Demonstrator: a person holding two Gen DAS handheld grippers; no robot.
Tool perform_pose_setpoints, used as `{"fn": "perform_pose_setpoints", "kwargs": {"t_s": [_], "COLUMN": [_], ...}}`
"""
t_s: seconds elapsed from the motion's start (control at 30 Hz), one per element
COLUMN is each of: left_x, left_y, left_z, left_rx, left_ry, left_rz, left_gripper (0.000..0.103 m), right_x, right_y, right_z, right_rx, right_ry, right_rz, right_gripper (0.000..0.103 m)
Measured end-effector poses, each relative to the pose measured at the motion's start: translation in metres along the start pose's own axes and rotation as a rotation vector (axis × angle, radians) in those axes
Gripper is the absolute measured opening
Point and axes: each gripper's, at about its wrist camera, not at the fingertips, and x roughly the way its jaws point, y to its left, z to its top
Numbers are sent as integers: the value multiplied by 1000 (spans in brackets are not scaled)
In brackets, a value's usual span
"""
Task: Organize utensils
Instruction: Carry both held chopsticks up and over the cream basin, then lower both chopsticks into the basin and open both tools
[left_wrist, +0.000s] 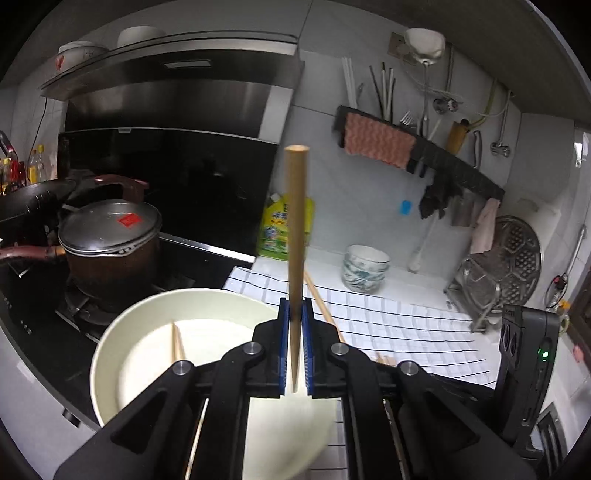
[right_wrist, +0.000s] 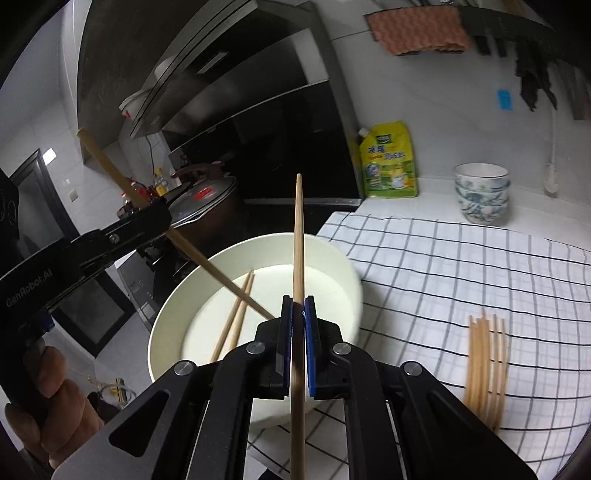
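Both fingers clamped, one chopstick each: left chopstick (left_wrist: 296, 236) and right chopstick (right_wrist: 298, 258) upright, long axes across fingers. White bowl (right_wrist: 343, 273) just beyond both tips, left nearer.

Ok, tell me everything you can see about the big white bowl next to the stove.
The big white bowl is a wide, deep, round basin, cream-white and plain, looking like plastic or enamel. It stands upright at the edge of the checked cloth, beside the stove. Two wooden chopsticks lie inside it, side by side on the bottom. Both grippers hover above it, each holding a chopstick; neither visibly touches the bowl.
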Motion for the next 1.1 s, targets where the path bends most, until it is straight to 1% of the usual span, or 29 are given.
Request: {"fn": "perform_pose_setpoints", "kwargs": {"t_s": [0.03, 0.13, 0.17, 0.3, 0.43, 0.53, 0.6, 0.63, 0.73, 0.77, 0.83, 0.9, 0.97, 1.0, 1.1], "left_x": [5, 17, 19, 26, 38, 46, 40, 36, 28, 27, 33, 40, 48, 53, 64], "left_y": [6, 27, 32, 45, 46, 50, 50, 49, 48, 50, 55, 64, 68, 71, 75], "left_z": [-2, -11, -14, -17, -11, -15, -17, -20, -28, -32, -40, -49, -55, -56, -57], "left_rx": [0, -26, -33, -19, 40, 52, 64, 65, 72, 65, 37, 11, 3, -10, -24], "left_ry": [13, 54, 57, 25, -17, 12, 11, 20, 59, 88, 156, 205, 231, 253, 287], "left_rz": [23, 53, 61, 92, 133, 156, 154, 144, 146, 139, 130, 129, 149, 149, 152], "left_gripper": [7, 7, 7, 7, 7, 7, 7, 7, 7, 7, 7, 7, 7, 7, 7], "right_x": [7, 23, 26, 42, 59, 73, 79, 80, 84, 84, 85, 87, 90, 93, 99], "right_y": [3, 13, 16, 25, 31, 29, 28, 28, 26, 26, 25, 23, 21, 20, 18], "right_z": [0, 0, 0, 5, 13, 11, 8, 6, 1, 0, -3, -4, -6, -6, -4], "right_rx": [0, -4, -4, -15, -13, 5, 10, 14, 27, 27, 26, 34, 45, 51, 68], "right_ry": [16, 43, 45, 63, 75, 116, 139, 150, 173, 178, 183, 190, 197, 204, 227], "right_rz": [8, 27, 30, 37, 30, 32, 30, 28, 34, 34, 32, 34, 33, 31, 35], "right_gripper": [6, 6, 6, 6, 6, 6, 6, 6, 6, 6, 6, 6, 6, 6, 6]}}
